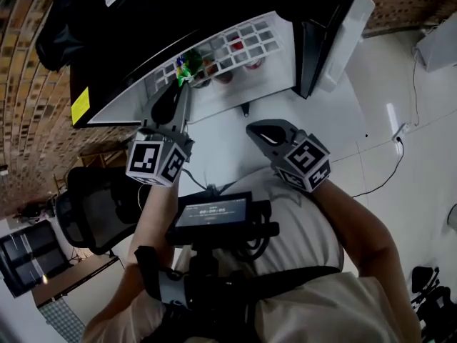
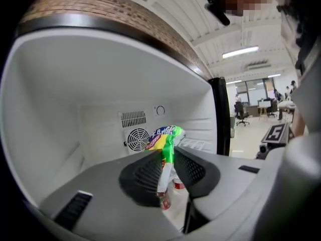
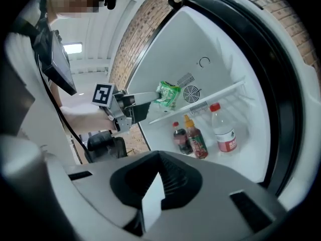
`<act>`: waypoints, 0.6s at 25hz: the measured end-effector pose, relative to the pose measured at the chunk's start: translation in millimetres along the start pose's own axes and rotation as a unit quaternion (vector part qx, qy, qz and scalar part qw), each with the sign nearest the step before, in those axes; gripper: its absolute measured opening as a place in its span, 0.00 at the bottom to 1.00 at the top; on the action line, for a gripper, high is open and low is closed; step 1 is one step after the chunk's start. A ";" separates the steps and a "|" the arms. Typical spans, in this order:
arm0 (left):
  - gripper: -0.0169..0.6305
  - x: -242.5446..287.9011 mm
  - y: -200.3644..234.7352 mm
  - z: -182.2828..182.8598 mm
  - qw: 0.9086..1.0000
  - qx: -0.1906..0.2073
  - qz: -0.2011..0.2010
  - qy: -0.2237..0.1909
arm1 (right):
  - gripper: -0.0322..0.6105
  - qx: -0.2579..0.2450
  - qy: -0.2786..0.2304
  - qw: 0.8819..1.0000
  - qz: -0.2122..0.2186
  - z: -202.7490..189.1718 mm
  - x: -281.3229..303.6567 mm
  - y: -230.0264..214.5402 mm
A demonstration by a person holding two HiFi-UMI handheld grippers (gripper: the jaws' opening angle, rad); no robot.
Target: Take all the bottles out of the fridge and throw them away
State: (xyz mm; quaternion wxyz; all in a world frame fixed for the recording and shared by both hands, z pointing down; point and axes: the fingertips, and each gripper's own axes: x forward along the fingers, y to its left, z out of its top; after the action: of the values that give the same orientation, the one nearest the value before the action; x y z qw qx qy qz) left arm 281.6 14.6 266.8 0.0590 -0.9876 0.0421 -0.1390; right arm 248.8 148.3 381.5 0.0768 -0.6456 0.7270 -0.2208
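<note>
My left gripper point(image 1: 186, 83) reaches into the open fridge point(image 1: 278, 77) at upper-shelf height. It is shut on a green and yellow labelled bottle point(image 2: 165, 139), squeezed between the pads. From the right gripper view that bottle point(image 3: 168, 94) hangs above the wire shelf point(image 3: 210, 98). On the shelf below stand a clear bottle with a red cap point(image 3: 224, 132), a sauce bottle with a yellow cap point(image 3: 196, 140) and a dark cola bottle point(image 3: 180, 137). My right gripper point(image 1: 252, 128) waits outside the fridge, jaws together, holding no bottle; only a thin white sliver shows between its pads point(image 3: 173, 187).
The fridge door point(image 1: 335, 34) stands swung open at the right. A black office chair point(image 1: 93, 206) sits at the left by a brick wall point(image 1: 28, 120). A cable point(image 1: 385, 174) trails over the pale floor at the right. A screen unit point(image 1: 213, 213) hangs at the person's chest.
</note>
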 end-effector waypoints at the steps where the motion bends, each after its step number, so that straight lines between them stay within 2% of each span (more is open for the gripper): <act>1: 0.15 -9.4 1.3 -0.1 1.000 -0.012 -0.003 -0.010 | 0.06 -0.002 0.005 1.000 0.004 -0.5 3.0 2.2; 6: 0.14 -60.4 10.2 -2.9 0.997 -0.059 -0.006 -0.048 | 0.06 -0.016 0.035 0.999 0.024 -4.1 22.0 22.6; 10: 0.14 -100.5 11.0 -2.0 0.991 -0.092 -0.047 -0.085 | 0.06 -0.028 0.044 0.998 0.039 -4.5 44.5 47.9; 12: 0.14 -117.7 10.1 -11.7 0.990 -0.095 -0.061 -0.088 | 0.06 -0.035 0.048 0.997 0.049 -4.9 53.0 58.0; 15: 0.14 -140.5 15.4 -38.2 0.991 -0.097 -0.055 -0.071 | 0.06 -0.042 0.050 0.996 0.058 -3.9 66.5 67.2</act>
State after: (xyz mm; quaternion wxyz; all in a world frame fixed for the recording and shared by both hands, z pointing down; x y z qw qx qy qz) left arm 135.3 9.4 263.4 -0.0421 -0.9969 -0.0033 -0.0664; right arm 176.2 89.1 368.3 0.0259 -0.5933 0.7746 -0.2173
